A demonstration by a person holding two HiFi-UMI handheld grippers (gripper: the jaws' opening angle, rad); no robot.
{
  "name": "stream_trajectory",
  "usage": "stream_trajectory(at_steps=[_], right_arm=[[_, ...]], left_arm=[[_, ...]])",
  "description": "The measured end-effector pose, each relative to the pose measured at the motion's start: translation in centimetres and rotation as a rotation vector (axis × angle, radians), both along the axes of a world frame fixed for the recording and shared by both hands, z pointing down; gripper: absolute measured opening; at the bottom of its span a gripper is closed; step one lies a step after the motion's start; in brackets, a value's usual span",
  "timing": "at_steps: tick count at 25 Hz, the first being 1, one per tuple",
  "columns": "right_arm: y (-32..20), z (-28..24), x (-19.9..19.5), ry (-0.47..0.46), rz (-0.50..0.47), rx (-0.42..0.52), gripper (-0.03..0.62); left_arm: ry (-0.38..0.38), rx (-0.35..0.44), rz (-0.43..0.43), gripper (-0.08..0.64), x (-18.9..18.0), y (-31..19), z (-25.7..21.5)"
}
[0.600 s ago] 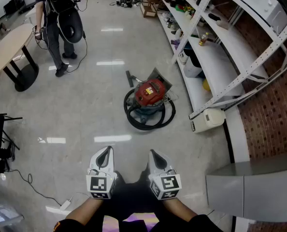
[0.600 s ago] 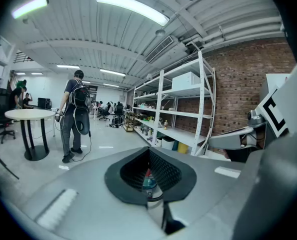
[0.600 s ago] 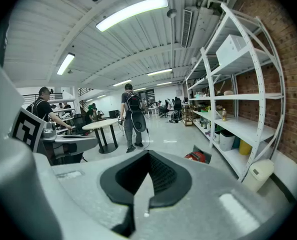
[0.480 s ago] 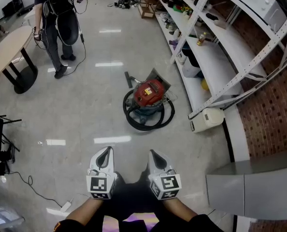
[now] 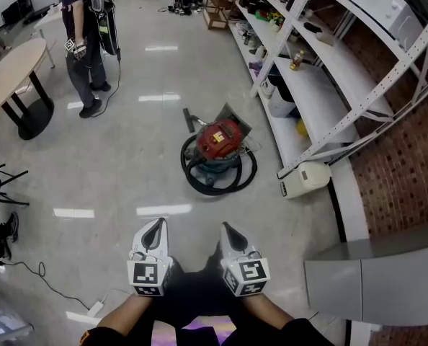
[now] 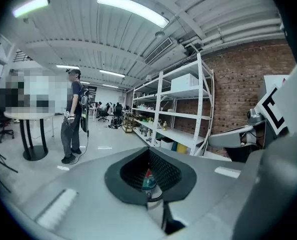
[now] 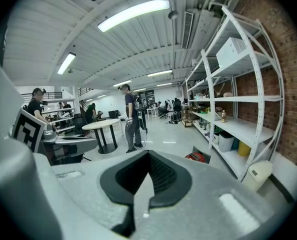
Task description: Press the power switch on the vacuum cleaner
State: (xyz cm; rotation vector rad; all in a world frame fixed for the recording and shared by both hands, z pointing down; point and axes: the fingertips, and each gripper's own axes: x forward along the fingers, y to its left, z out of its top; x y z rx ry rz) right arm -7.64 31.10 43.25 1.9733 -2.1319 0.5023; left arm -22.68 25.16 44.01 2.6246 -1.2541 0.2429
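Out on the floor beside the shelving [image 5: 311, 85]: vacuum cleaner [image 5: 220, 141], ringed by its black hose [image 5: 212, 186].
Held left gripper [image 5: 158, 225] and right gripper [image 5: 226, 228] low, well apart from it, jaws clenched on nothing.

The fingers [image 6: 78, 194] are smooth, matt grey plastic, and their inner pads [image 6: 163, 171] are black with a fine ribbed grain, like rubber. Ahead of the fingers the floor [image 5: 127, 164] is pale and polished, glossy enough to mirror the ceiling lights. The vacuum cleaner [image 5: 220, 141] beyond the fingertips has a shiny red plastic top over a duller blue-green body, ringed by a matt black hose [image 5: 211, 188]. Right of the fingers stands shelving [image 5: 311, 92] of white painted metal with perforated uprights, against a rough red brick wall [image 5: 408, 171]. Far left, a bench [image 5: 9, 74] has a smooth wood-look top.
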Motion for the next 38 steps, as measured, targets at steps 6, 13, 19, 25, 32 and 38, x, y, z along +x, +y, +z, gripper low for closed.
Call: stream_trajectory(at_steps=[6, 13, 19, 25, 32, 38], right_arm=[[-0.2, 0.3, -0.3, -0.027, -0.001, -0.02, -0.008], [-0.7, 0.0, -0.3, -0.031, -0.017, -0.03, -0.008], [-2.2, 0.3, 0.4, -0.057, -0.035, -0.038, -0.008], [-5.2, 0.6, 1.9, -0.058, -0.083, -0.052, -0.008], [-8.9, 0.8, 6.7, -0.053, -0.127, -0.062, -0.008], [-11.2, 1.3, 11.2, -0.053, -0.169, -0.07, -0.008]], left_arm=[[0.002, -0.012, -0.015, 0.017, -0.9, 0.3, 0.4], [0.009, -0.026, -0.044, 0.017, -1.7, 0.4, 0.4], [0.001, -0.032, -0.071, 0.017, -1.4, -0.5, 0.6], [-0.01, -0.036, -0.113, 0.017, 0.3, -3.0, 0.0], [-0.017, -0.024, -0.129, 0.017, 5.6, -6.3, -0.4], [-0.033, -0.03, -0.138, 0.017, 10.7, -7.7, -0.3]])
